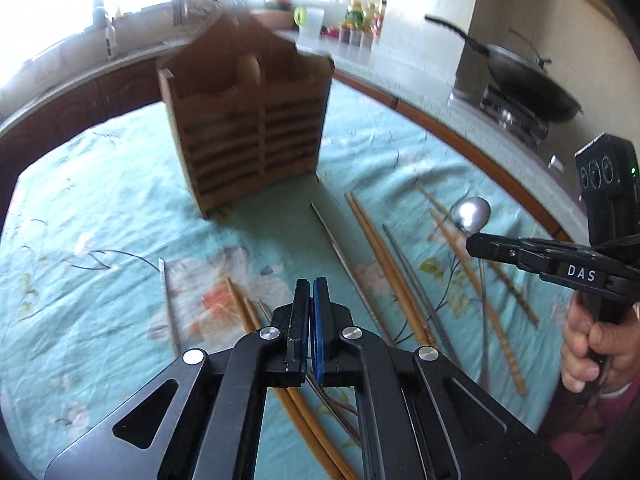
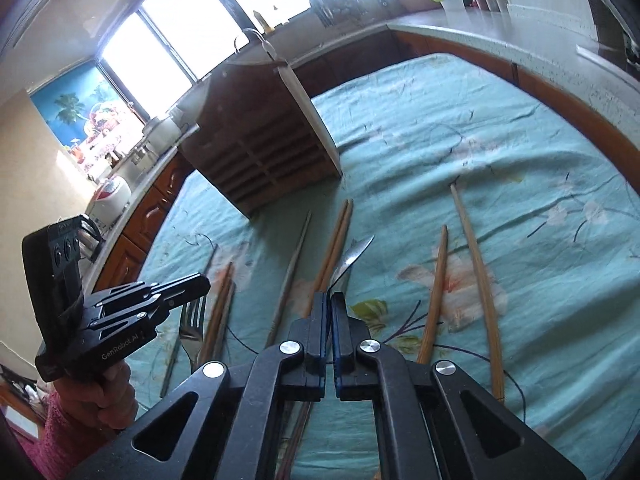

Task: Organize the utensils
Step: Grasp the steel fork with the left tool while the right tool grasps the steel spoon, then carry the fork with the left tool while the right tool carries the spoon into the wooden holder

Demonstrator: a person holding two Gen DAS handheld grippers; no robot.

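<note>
Though slatted, wooden holder point(image 1: 244, 128)

Wooden utensil holder point(image 1: 244, 128) upright on tablecloth point(image 1: 100, 184), chopsticks point(image 1: 384, 264) and spoon point(image 1: 470, 214) scattered before it.

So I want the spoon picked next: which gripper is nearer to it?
Right. The right gripper hovers at the spoon bowl; the left gripper is off to the spoon's left, over chopsticks.
</note>
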